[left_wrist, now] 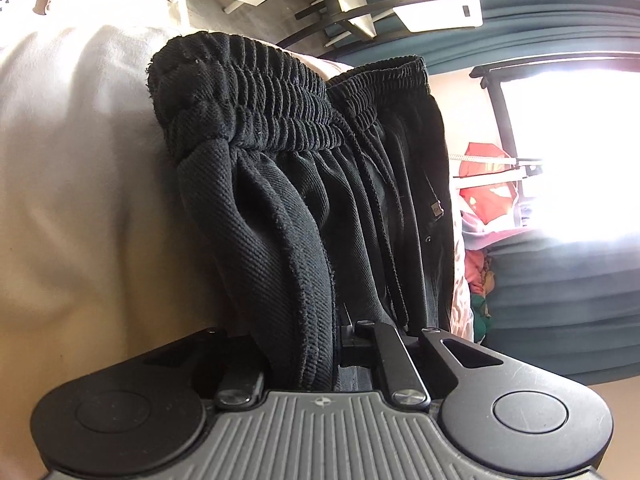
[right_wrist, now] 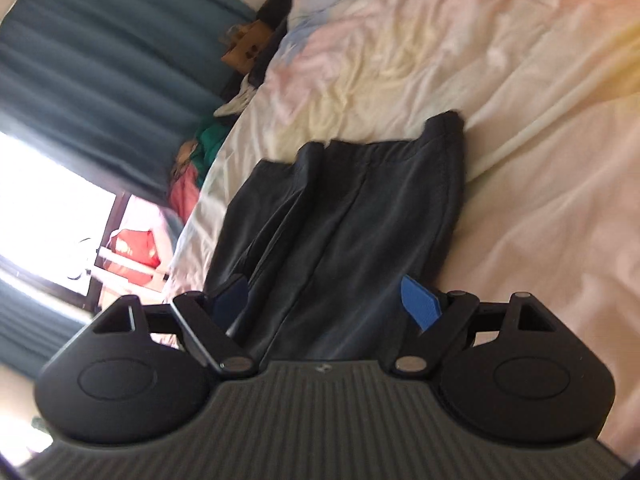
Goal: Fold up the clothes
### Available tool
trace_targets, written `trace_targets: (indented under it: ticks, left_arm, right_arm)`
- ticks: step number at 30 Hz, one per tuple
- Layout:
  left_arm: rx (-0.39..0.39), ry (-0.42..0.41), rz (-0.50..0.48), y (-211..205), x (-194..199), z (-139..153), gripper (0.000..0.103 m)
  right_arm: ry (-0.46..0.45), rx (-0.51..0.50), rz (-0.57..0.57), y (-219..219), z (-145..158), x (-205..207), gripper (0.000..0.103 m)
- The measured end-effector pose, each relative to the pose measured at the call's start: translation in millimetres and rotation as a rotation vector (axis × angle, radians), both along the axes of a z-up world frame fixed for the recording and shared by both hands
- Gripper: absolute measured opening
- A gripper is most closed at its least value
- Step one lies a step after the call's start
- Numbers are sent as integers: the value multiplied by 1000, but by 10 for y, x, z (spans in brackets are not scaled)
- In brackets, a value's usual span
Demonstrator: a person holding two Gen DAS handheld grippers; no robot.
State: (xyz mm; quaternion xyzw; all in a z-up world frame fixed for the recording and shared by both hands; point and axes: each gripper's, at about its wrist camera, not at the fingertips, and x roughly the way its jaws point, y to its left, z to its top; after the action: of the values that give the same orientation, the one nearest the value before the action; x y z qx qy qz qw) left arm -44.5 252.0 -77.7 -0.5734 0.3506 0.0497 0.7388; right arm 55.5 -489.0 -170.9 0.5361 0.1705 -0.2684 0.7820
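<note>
1. Black knit trousers (left_wrist: 304,184) with a ribbed, gathered elastic waistband and a drawcord, bunched into soft vertical folds.
2. Left gripper (left_wrist: 340,344) clamped on that fabric: fingers hidden under the cloth, nearly together, folds rising straight up from between them.
3. Right gripper (right_wrist: 326,304) spread wide, blue-padded fingers (right_wrist: 420,306) either side of the dark cloth, gripping nothing visible.
4. Trousers (right_wrist: 340,208) lying flat across the bed (right_wrist: 520,120), near its edge, on a rumpled cream sheet.
5. Teal pleated curtains (right_wrist: 100,60) beside a bright window; coloured clothes heaped past the bed edge.
</note>
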Motion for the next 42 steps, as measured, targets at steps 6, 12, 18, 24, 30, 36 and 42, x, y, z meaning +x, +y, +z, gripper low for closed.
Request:
trace_targets:
  ticks: [6, 12, 18, 24, 30, 36, 42]
  left_arm:
    - [-80, 79, -3, 11, -8, -136, 38]
    - [-58, 101, -55, -116, 165, -198, 42]
    - [-9, 105, -49, -166, 249, -186, 27]
    - [-104, 57, 161, 255, 74, -234, 21]
    - [-31, 2, 147, 309, 140, -149, 10]
    - [113, -167, 144, 48, 59, 327, 9]
    - [233, -255, 69, -77, 110, 736, 9]
  right_arm:
    - [38, 72, -105, -387, -448, -235, 88]
    - [-52, 135, -1, -441, -656, 34, 87]
    - [10, 41, 3, -504, -706, 447, 67]
    - [5, 25, -68, -636, -797, 411, 10]
    - [13, -73, -128, -583, -624, 235, 7]
    - [-36, -93, -136, -575, -449, 117, 6]
    - [-103, -120, -133, -573, -136, 46, 6]
